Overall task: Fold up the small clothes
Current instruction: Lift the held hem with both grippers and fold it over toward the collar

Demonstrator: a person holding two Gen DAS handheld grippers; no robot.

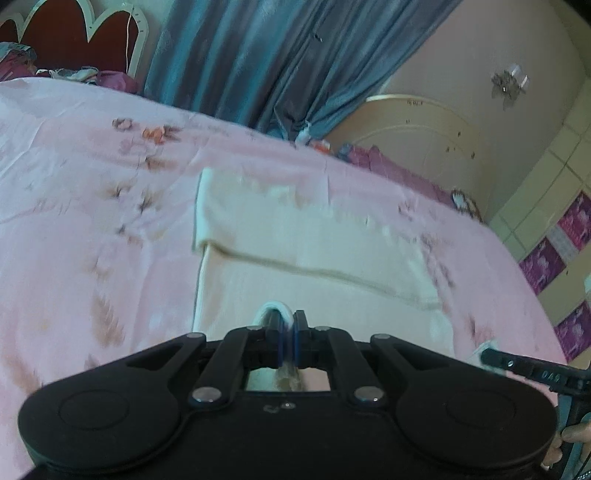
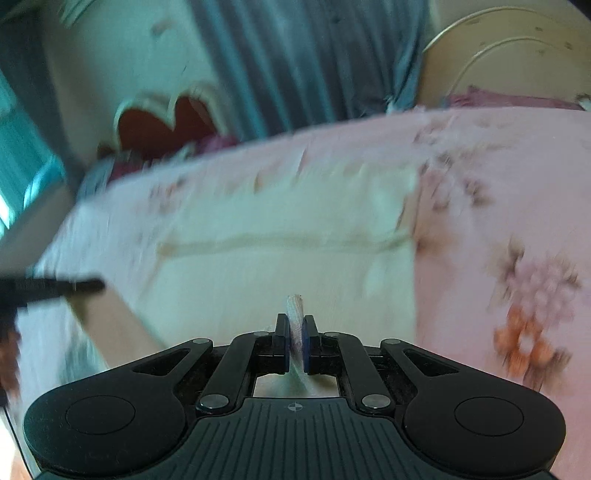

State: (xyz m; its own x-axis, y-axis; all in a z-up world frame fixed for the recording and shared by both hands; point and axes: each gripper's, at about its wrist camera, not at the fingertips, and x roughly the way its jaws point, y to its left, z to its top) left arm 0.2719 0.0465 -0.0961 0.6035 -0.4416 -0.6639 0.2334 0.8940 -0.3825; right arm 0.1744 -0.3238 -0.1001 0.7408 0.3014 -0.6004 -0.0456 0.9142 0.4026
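Observation:
A small cream garment (image 1: 295, 236) lies on a pink floral bedspread (image 1: 92, 192), with a fold line running across its middle. My left gripper (image 1: 288, 325) is shut on the near edge of the garment, a white roll of cloth pinched between its pads. In the right wrist view the same cream garment (image 2: 280, 229) spreads ahead, blurred by motion. My right gripper (image 2: 294, 332) is shut on a bunched strip of the garment's near edge. The other gripper's tip shows at the right edge of the left view (image 1: 517, 363) and at the left edge of the right view (image 2: 51, 288).
A red headboard with white trim (image 1: 74, 33) stands at the bed's far end. Blue-grey curtains (image 1: 280, 55) hang behind the bed. A cream round-topped cabinet (image 1: 424, 147) and purple cloth (image 1: 388, 162) sit beyond the bed's right side. Tiled floor (image 1: 554, 206) is at right.

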